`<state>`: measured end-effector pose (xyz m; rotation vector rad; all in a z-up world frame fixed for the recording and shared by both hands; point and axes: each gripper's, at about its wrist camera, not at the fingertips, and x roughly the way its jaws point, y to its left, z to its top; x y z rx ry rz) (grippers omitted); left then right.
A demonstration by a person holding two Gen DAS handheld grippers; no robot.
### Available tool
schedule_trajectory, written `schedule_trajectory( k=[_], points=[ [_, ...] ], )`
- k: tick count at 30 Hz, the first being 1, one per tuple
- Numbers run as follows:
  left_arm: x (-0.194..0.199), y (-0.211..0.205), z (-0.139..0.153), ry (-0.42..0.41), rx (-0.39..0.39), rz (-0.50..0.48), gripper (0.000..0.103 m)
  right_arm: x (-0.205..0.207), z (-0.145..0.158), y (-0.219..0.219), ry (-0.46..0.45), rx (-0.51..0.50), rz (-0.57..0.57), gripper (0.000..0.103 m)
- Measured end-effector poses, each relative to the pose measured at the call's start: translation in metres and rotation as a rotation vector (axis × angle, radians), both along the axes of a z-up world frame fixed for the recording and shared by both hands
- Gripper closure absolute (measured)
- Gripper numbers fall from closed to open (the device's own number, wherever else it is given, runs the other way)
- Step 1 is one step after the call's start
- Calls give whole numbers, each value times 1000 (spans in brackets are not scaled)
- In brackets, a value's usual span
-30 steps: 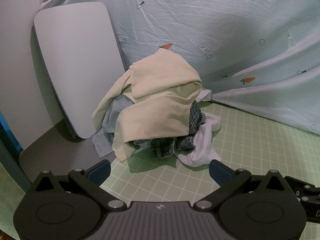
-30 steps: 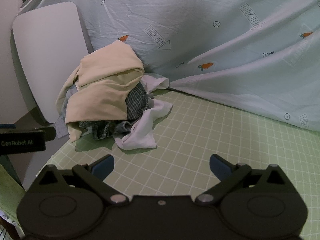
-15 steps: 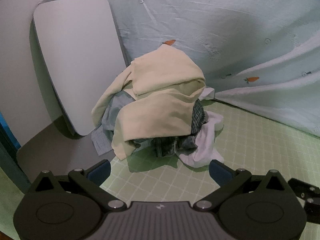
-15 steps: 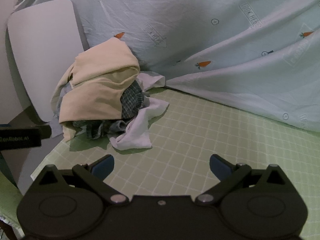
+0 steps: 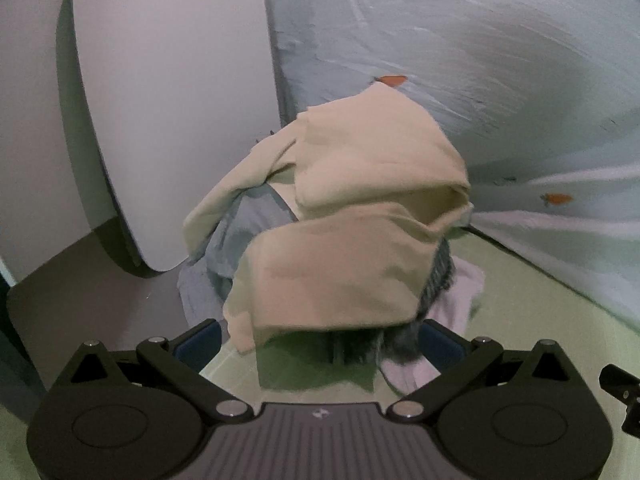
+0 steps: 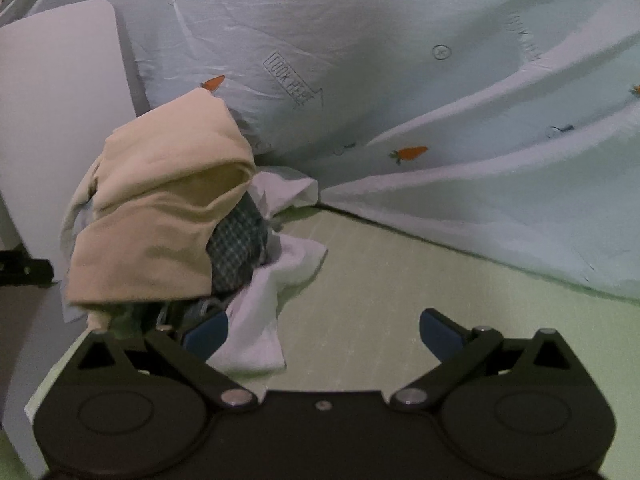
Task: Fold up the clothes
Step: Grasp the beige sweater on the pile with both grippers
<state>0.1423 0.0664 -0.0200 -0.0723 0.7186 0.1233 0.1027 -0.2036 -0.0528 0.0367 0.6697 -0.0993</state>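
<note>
Sheet (image 6: 400, 92) behind clothes pile (image 6: 160, 216) reads "LOOK HERE" in an arrow.

Our left gripper (image 5: 318, 340), jaws wide apart, sits right at the clothes pile (image 5: 336, 240), topped by a cream garment (image 5: 360, 216).

Pale blue sheet (image 6: 400, 60) printed with carrots is hung behind, lower edge resting on back edge of green grid mat (image 6: 400, 280). White rounded board (image 5: 172, 100) is leaned upright at mat's left edge, on grey surface (image 5: 100, 300).
</note>
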Motion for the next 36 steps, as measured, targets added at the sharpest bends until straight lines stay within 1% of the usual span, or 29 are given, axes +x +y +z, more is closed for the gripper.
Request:
schedule_trajectory(
  k=[7, 11, 14, 15, 16, 17, 18, 19, 20, 21, 22, 23, 24, 25, 26, 27, 29, 31, 33, 36],
  points=[
    [85, 29, -6, 22, -54, 38, 0, 101, -14, 16, 15, 10, 14, 0],
    [139, 42, -11, 31, -72, 18, 2, 160, -25, 32, 21, 36, 31, 0],
    [168, 48, -14, 14, -95, -11, 8, 203, -37, 47, 10, 59, 73, 1],
    [178, 49, -15, 13, -110, -20, 12, 215, -40, 51, 5, 65, 87, 2],
    [187, 51, -18, 15, -125, -30, 20, 227, -45, 56, 1, 74, 100, 8],
    [195, 52, -20, 16, -140, -40, 24, 237, -50, 60, 7, 85, 105, 15],
    [204, 53, -22, 18, -156, -51, 34, 247, -55, 64, 14, 97, 109, 19],
    [210, 55, -24, 18, -183, -65, 46, 256, -59, 68, 22, 109, 112, 26],
    [216, 57, -26, 18, -210, -80, 52, 263, -64, 71, 33, 127, 113, 40],
    [219, 58, -27, 12, -236, -94, 64, 269, -69, 72, 44, 146, 116, 49],
    [222, 58, -27, 6, -247, -98, 72, 273, -73, 72, 52, 170, 120, 64],
    [223, 57, -26, -1, -242, -99, 77, 275, -75, 72, 53, 187, 114, 75],
    [222, 56, -24, -16, -230, -101, 86, 273, -74, 72, 47, 179, 96, 79],
    [220, 55, -22, -29, -223, -102, 90, 271, -73, 72, 41, 169, 77, 88],
    [218, 55, -20, -43, -216, -103, 92, 267, -71, 72, 31, 154, 67, 92],
    [216, 56, -18, -56, -214, -101, 94, 260, -67, 71, 16, 138, 57, 92],
    [208, 57, -10, -76, -219, -101, 95, 245, -58, 68, -14, 107, 37, 96],
    [196, 57, 2, -119, -203, -106, 95, 225, -47, 66, -57, 56, 18, 97],
    [180, 55, 17, -159, -180, -114, 96, 204, -34, 64, -110, 7, 5, 97],
    [157, 56, 38, -207, -181, -128, 96, 166, -14, 65, -196, -66, -18, 97]
  ],
)
